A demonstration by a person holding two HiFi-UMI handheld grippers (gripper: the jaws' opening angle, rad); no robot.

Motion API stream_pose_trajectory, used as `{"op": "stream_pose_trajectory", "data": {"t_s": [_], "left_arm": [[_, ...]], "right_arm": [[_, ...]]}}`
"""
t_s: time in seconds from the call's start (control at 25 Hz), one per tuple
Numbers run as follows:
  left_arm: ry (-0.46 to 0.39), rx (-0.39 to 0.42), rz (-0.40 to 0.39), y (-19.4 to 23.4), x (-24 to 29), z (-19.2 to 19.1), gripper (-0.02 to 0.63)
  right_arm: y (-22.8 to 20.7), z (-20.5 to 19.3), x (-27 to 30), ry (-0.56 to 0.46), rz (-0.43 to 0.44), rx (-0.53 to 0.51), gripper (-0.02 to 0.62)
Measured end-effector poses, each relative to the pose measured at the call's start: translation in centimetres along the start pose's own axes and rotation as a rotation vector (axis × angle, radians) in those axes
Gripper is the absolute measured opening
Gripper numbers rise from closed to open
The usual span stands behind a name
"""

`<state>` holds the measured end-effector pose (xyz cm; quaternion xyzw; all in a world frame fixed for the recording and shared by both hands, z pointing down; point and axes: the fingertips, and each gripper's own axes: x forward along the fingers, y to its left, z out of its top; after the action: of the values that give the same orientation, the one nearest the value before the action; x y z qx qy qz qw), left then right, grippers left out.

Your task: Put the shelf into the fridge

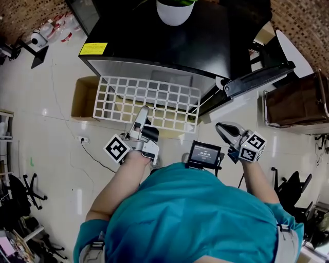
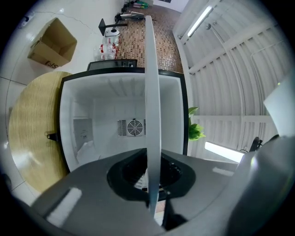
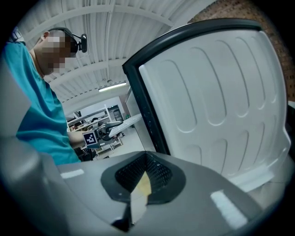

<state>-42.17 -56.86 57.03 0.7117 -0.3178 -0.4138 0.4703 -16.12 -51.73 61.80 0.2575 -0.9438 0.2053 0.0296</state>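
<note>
1. Teal shirt (image 1: 195,215) on the person fills the bottom of the head view and hides most of both arms.
2. Just past it, the left gripper (image 1: 142,116) holds the white wire grid shelf (image 1: 154,100) by its near edge. Its fingers (image 2: 92,193) are pressed tight on the shelf, one on each side.
3. In the left gripper view the shelf shows only as a thin white strip, seen edge on. Its grid holes cannot be seen there.
4. The shelf lies flat in the air in front of the black fridge (image 1: 169,46). Its far edge is right at the fridge's open front. The black top hides the inside from above, so I cannot tell if the shelf is in.
5. The left gripper view looks into the white inside of the fridge. A round fan grille (image 2: 134,126) sits on the back wall, and the shelf strip hides one side of it.
6. The right gripper (image 1: 222,127) is off to the right, apart from the shelf. Its fingers are closed almost together, with only a thin slit, and they hold nothing.
7. The right gripper view shows the white inside of the open fridge door (image 3: 221,92), cut off at the right.
8. A brown cardboard box (image 1: 82,97) on the floor is partly hidden behind the shelf.
9. A white round pot (image 1: 175,11) on the fridge is cut off at the top.
10. A small black screen (image 1: 204,154) sits between the grippers. Its print is too small to read.
</note>
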Motion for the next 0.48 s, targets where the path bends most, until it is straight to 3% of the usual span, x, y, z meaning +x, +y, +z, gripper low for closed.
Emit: {"op": "stream_pose_trajectory", "data": {"t_s": [0.48], "left_arm": [[0.017,0.014,0.029,0.7,1.4,-0.3,0.026]], "right_arm": [[-0.3,0.1,-1.1,-0.005,-0.016,0.009,0.002]]}}
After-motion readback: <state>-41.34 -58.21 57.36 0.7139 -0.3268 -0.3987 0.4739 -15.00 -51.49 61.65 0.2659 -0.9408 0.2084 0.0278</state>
